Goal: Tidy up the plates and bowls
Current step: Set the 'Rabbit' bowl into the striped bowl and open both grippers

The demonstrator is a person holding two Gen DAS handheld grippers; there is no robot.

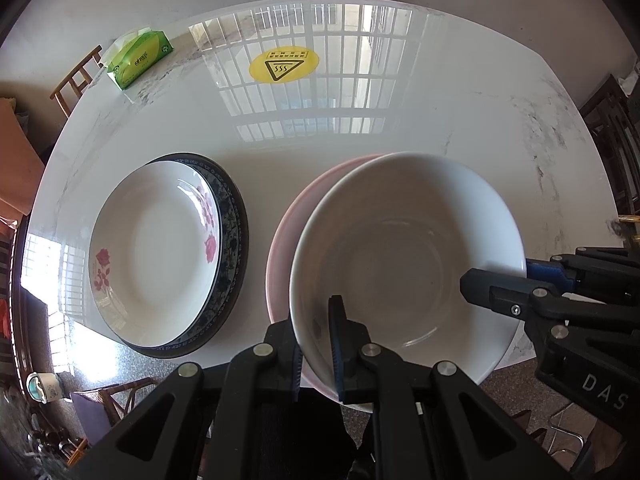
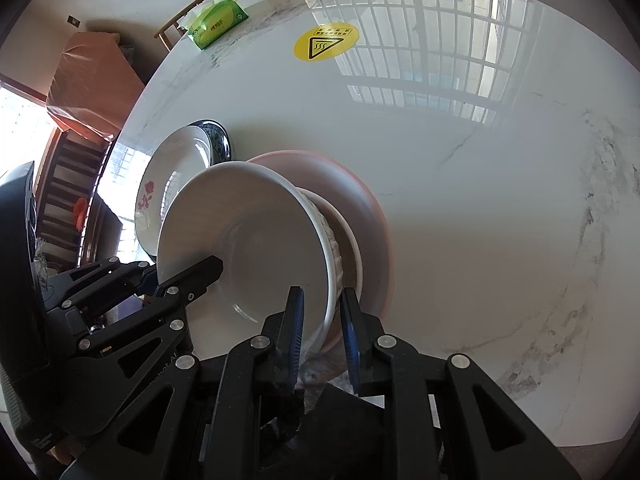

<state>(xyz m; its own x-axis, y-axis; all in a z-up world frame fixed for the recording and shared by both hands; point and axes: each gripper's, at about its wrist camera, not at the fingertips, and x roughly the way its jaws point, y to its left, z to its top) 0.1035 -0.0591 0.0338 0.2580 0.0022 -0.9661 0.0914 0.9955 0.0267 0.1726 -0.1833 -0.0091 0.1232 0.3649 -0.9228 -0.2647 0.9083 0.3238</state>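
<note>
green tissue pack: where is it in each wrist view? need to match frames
Left wrist: green tissue pack upper left, at the table's far-left edge.
Right wrist: green tissue pack top, left of centre, same table edge.
Shared landmark: yellow warning sticker, to the pack's right in both.
</note>
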